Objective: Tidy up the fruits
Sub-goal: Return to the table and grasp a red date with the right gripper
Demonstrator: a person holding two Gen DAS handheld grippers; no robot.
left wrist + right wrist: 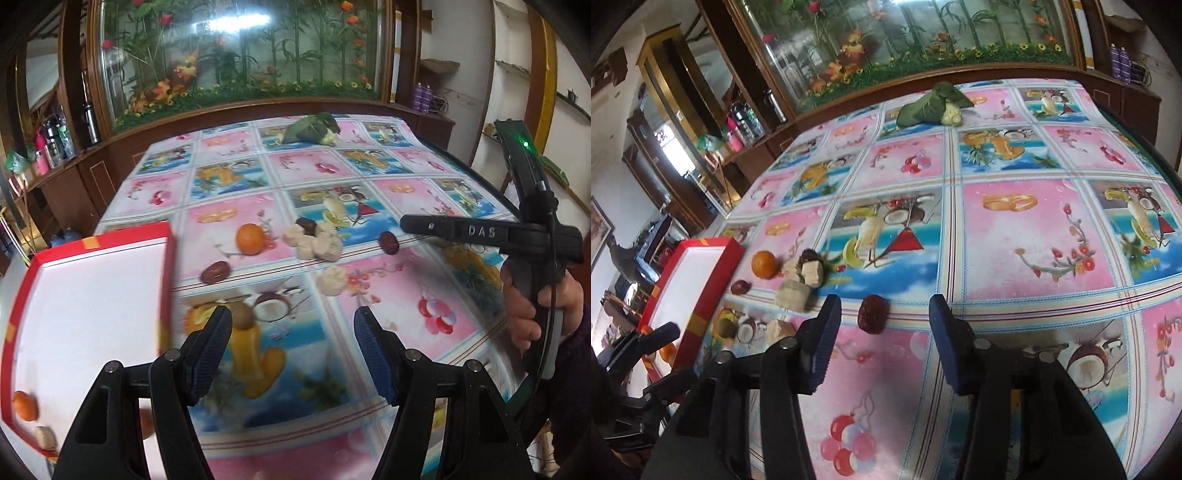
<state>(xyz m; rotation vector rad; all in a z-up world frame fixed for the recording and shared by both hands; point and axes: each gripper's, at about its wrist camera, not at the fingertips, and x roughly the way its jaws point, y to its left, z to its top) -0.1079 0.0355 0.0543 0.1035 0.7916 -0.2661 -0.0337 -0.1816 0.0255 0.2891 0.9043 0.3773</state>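
A red box with a white inside [85,295] sits at the table's left edge; a small orange [25,405] and a pale chunk [45,437] lie in its near corner. On the cloth lie another orange [250,239], a cluster of pale chunks [319,242] with a dark piece, a lone pale chunk [332,280], and two red dates [215,272] [389,242]. My left gripper [291,328] is open over the cloth beside the box. My right gripper [884,317] is open, with a red date [873,314] just ahead between its fingertips. In the right wrist view the orange [764,264] and chunks [803,275] lie to the left.
A leafy green vegetable [312,127] lies at the far end of the table [424,295], which wears a fruit-print cloth. Behind stands a wooden cabinet with a glass flower display [240,55]. Bottles [51,144] crowd the left shelf. A hand [532,314] holds the right gripper's handle.
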